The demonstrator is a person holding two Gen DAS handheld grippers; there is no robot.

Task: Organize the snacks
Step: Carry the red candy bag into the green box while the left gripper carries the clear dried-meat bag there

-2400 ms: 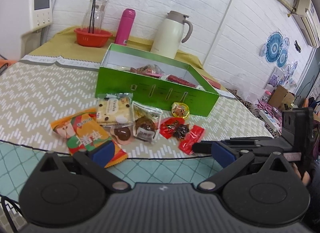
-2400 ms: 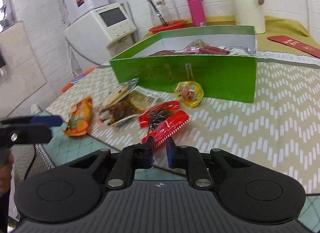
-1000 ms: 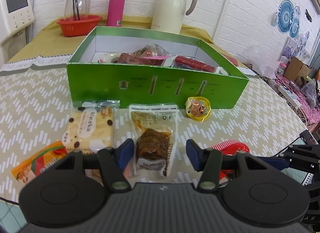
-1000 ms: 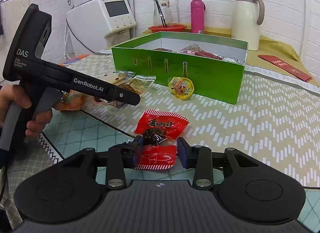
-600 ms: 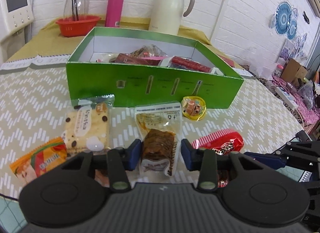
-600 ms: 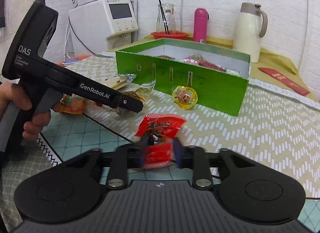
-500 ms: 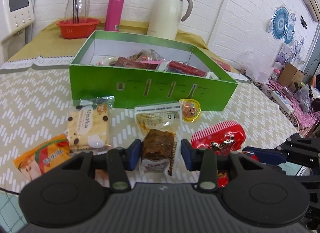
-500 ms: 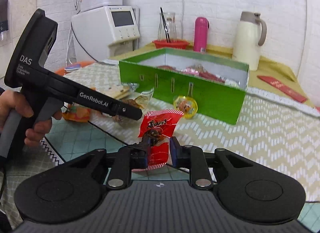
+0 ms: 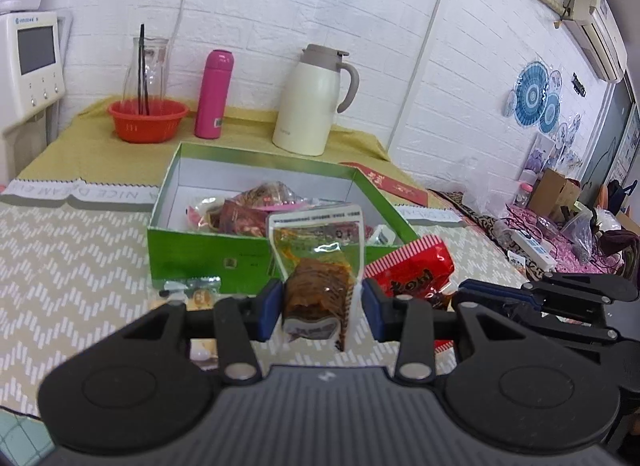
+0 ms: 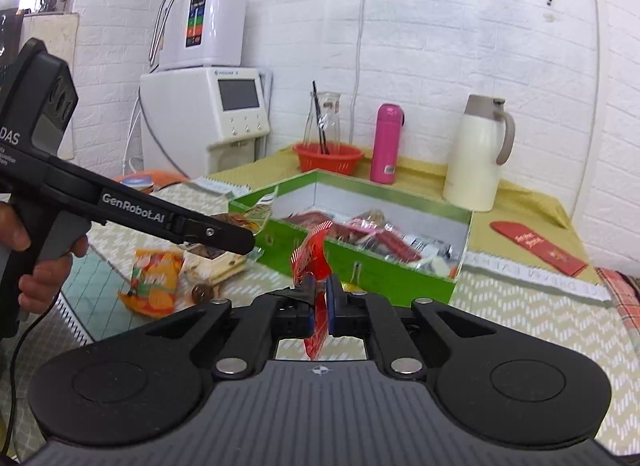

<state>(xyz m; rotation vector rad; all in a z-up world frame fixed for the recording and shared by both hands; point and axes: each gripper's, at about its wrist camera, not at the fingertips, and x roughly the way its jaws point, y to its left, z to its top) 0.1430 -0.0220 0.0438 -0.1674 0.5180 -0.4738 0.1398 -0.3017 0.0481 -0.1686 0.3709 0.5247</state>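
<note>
My left gripper [image 9: 320, 306] is shut on a clear packet with a brown snack [image 9: 318, 266] and holds it up in front of the green box [image 9: 208, 254]. My right gripper [image 10: 319, 302] is shut on a red snack packet [image 10: 314, 262], held edge-on above the table near the box [image 10: 384, 270]. The red packet [image 9: 416, 270] and the right gripper also show at the right of the left wrist view. The left gripper [image 10: 224, 231] with its packet shows in the right wrist view, close to the box's left corner. The box holds several wrapped snacks [image 9: 248, 213].
An orange packet [image 10: 156, 278], a biscuit packet [image 10: 216, 266] and a small round brown sweet [image 10: 202, 292] lie on the table left of the box. Behind the box stand a cream jug [image 9: 314, 101], a pink flask [image 9: 214, 93], and a red bowl [image 9: 148, 119] holding a glass carafe.
Both grippers have closed on their packets and lifted them off the table, moving up and toward the green box.
</note>
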